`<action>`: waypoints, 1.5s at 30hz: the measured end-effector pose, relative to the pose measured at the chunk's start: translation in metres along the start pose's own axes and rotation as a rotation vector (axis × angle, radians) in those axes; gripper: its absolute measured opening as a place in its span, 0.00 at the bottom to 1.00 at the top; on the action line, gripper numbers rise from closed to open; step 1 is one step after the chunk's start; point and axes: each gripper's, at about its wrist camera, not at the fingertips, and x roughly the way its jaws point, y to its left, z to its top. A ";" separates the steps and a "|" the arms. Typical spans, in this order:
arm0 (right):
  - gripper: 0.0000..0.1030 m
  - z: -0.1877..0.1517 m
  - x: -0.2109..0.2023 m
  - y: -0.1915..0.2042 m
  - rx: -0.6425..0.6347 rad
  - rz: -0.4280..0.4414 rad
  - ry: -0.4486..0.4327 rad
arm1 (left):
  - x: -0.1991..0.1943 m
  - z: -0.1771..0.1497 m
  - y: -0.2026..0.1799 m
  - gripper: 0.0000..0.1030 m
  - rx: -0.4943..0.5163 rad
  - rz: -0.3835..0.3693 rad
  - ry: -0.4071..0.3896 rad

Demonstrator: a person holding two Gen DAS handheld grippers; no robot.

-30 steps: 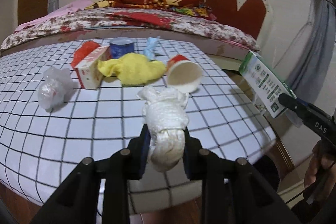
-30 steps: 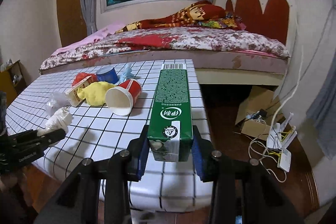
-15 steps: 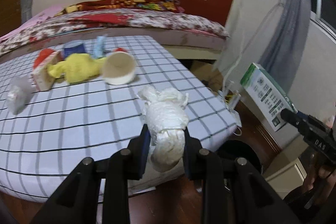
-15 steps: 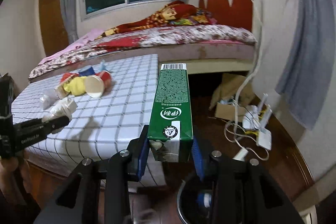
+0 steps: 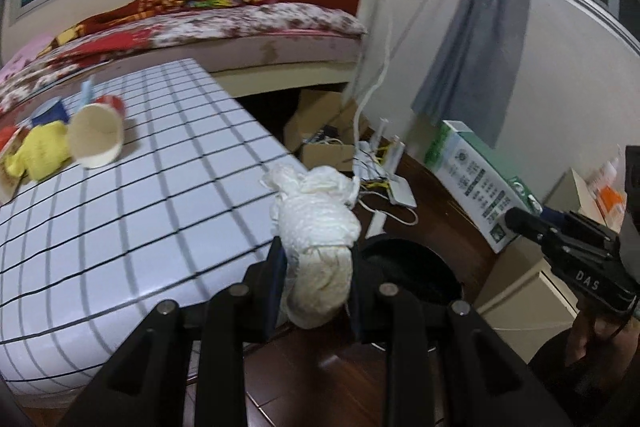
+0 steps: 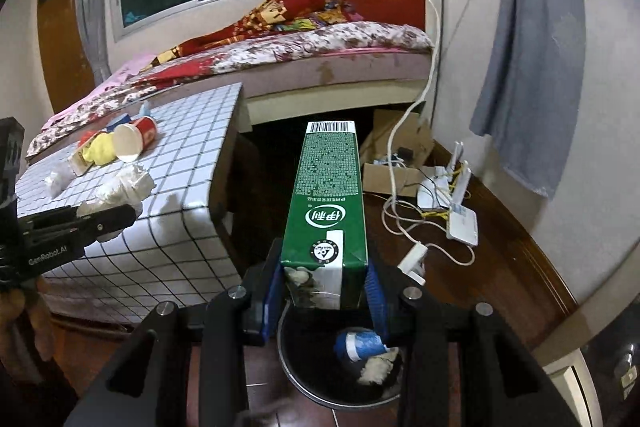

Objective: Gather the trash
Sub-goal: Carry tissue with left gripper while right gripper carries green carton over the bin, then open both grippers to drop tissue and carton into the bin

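Both tongs grip trash: the left gripper (image 5: pixel 316 291) clamps a crumpled paper wad (image 5: pixel 316 239), the right gripper (image 6: pixel 324 287) a green carton (image 6: pixel 328 203), above the bin (image 6: pixel 296 367) just below. Released off-centre, the long carton could strike the rim and land on the floor.

"GenRobot.AI", probably, on left hand-held gripper (image 6: pixel 106 217)

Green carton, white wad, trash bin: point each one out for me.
Green carton (image 6: pixel 329 195), right wrist view, on its printed green face.
White wad (image 5: pixel 318 227), left wrist view, on its crumpled middle.
Trash bin (image 6: pixel 304 385), right wrist view, on its rim.
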 end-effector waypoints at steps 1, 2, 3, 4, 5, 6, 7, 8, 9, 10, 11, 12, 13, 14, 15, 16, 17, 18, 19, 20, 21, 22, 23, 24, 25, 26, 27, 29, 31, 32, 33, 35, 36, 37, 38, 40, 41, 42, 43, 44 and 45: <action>0.38 -0.001 0.000 -0.002 0.004 -0.001 0.002 | 0.001 -0.001 -0.003 0.28 0.006 -0.006 0.003; 0.38 -0.004 0.000 -0.007 0.008 -0.005 0.005 | 0.004 -0.001 -0.009 0.28 0.014 -0.014 0.008; 0.38 -0.006 0.000 -0.009 0.011 -0.009 0.009 | 0.008 -0.001 -0.015 0.28 0.025 -0.026 0.017; 0.38 -0.008 0.001 -0.012 0.012 -0.012 0.013 | 0.009 -0.002 -0.020 0.28 0.031 -0.032 0.020; 0.38 -0.011 0.002 -0.015 0.015 -0.014 0.020 | 0.011 -0.003 -0.025 0.28 0.040 -0.041 0.025; 0.38 -0.014 0.004 -0.018 0.017 -0.014 0.026 | 0.014 -0.004 -0.032 0.28 0.050 -0.053 0.033; 0.38 -0.017 0.006 -0.022 0.018 -0.016 0.035 | 0.017 -0.005 -0.036 0.28 0.057 -0.063 0.041; 0.38 -0.020 0.008 -0.025 0.018 -0.019 0.045 | 0.022 -0.007 -0.042 0.28 0.069 -0.076 0.054; 0.38 -0.022 0.009 -0.027 0.018 -0.020 0.050 | 0.027 -0.009 -0.047 0.28 0.077 -0.087 0.067; 0.38 -0.025 0.011 -0.030 0.018 -0.021 0.058 | 0.031 -0.010 -0.050 0.28 0.082 -0.093 0.076; 0.38 -0.027 0.013 -0.032 0.018 -0.024 0.066 | 0.036 -0.012 -0.053 0.28 0.088 -0.099 0.089; 0.38 -0.030 0.014 -0.035 0.019 -0.022 0.075 | 0.042 -0.015 -0.057 0.28 0.095 -0.106 0.106; 0.38 -0.033 0.016 -0.038 0.021 -0.016 0.085 | 0.047 -0.017 -0.060 0.28 0.099 -0.111 0.118; 0.38 -0.036 0.018 -0.039 0.022 -0.014 0.093 | 0.054 -0.020 -0.063 0.28 0.102 -0.118 0.135; 0.38 -0.040 0.020 -0.042 0.021 -0.012 0.107 | 0.059 -0.022 -0.064 0.28 0.106 -0.123 0.148; 0.38 -0.042 0.022 -0.044 0.020 -0.008 0.116 | 0.064 -0.023 -0.066 0.28 0.109 -0.127 0.160; 0.38 -0.045 0.024 -0.046 0.020 -0.006 0.123 | 0.066 -0.025 -0.067 0.28 0.110 -0.131 0.169; 0.38 -0.048 0.027 -0.049 0.019 -0.006 0.136 | 0.072 -0.027 -0.070 0.28 0.114 -0.137 0.183; 0.38 -0.050 0.030 -0.052 0.019 -0.005 0.147 | 0.075 -0.029 -0.071 0.28 0.116 -0.139 0.189; 0.38 -0.053 0.033 -0.055 0.020 -0.001 0.159 | 0.079 -0.030 -0.074 0.28 0.120 -0.146 0.201; 0.38 -0.055 0.036 -0.057 0.019 0.000 0.170 | 0.086 -0.033 -0.076 0.28 0.122 -0.153 0.218; 0.38 -0.057 0.039 -0.058 0.019 0.001 0.180 | 0.091 -0.034 -0.077 0.28 0.123 -0.164 0.229; 0.38 -0.058 0.041 -0.060 0.021 0.003 0.188 | 0.095 -0.034 -0.079 0.28 0.123 -0.171 0.238; 0.38 -0.061 0.045 -0.063 0.026 0.007 0.199 | 0.101 -0.037 -0.081 0.28 0.123 -0.175 0.252; 0.38 -0.064 0.048 -0.065 0.031 0.010 0.210 | 0.107 -0.037 -0.081 0.28 0.124 -0.177 0.261; 0.38 -0.067 0.051 -0.067 0.035 0.012 0.222 | 0.111 -0.039 -0.082 0.28 0.125 -0.181 0.271; 0.38 -0.069 0.053 -0.067 0.036 0.014 0.230 | 0.117 -0.042 -0.084 0.28 0.129 -0.181 0.284; 0.38 -0.074 0.059 -0.069 0.037 0.024 0.253 | 0.123 -0.047 -0.086 0.28 0.134 -0.186 0.303; 0.38 -0.075 0.064 -0.069 0.038 0.028 0.265 | 0.132 -0.049 -0.087 0.28 0.134 -0.189 0.326; 0.38 -0.076 0.067 -0.071 0.042 0.034 0.273 | 0.134 -0.051 -0.087 0.28 0.133 -0.191 0.331; 0.38 -0.077 0.070 -0.072 0.045 0.037 0.278 | 0.139 -0.051 -0.087 0.28 0.131 -0.193 0.340; 0.38 -0.078 0.077 -0.076 0.058 0.051 0.294 | 0.145 -0.053 -0.087 0.28 0.125 -0.197 0.351; 0.38 -0.079 0.079 -0.077 0.065 0.058 0.300 | 0.147 -0.054 -0.087 0.31 0.118 -0.206 0.358; 0.39 -0.080 0.084 -0.079 0.079 0.076 0.313 | 0.150 -0.055 -0.087 0.39 0.104 -0.217 0.365; 0.39 -0.081 0.087 -0.081 0.096 0.091 0.323 | 0.155 -0.055 -0.086 0.49 0.097 -0.220 0.371; 0.70 -0.082 0.093 -0.091 0.143 0.040 0.325 | 0.156 -0.057 -0.086 0.92 0.088 -0.176 0.364; 0.76 -0.082 0.092 -0.098 0.173 0.001 0.313 | 0.153 -0.059 -0.085 0.94 0.081 -0.147 0.343; 0.77 -0.080 0.091 -0.104 0.204 -0.009 0.302 | 0.153 -0.060 -0.083 0.94 0.076 -0.132 0.341; 0.77 -0.079 0.089 -0.109 0.226 -0.018 0.298 | 0.152 -0.061 -0.081 0.95 0.069 -0.117 0.344; 0.77 -0.078 0.088 -0.111 0.234 -0.034 0.295 | 0.151 -0.063 -0.078 0.96 0.062 -0.098 0.347; 0.78 -0.077 0.087 -0.113 0.235 -0.049 0.292 | 0.150 -0.065 -0.077 0.97 0.060 -0.084 0.347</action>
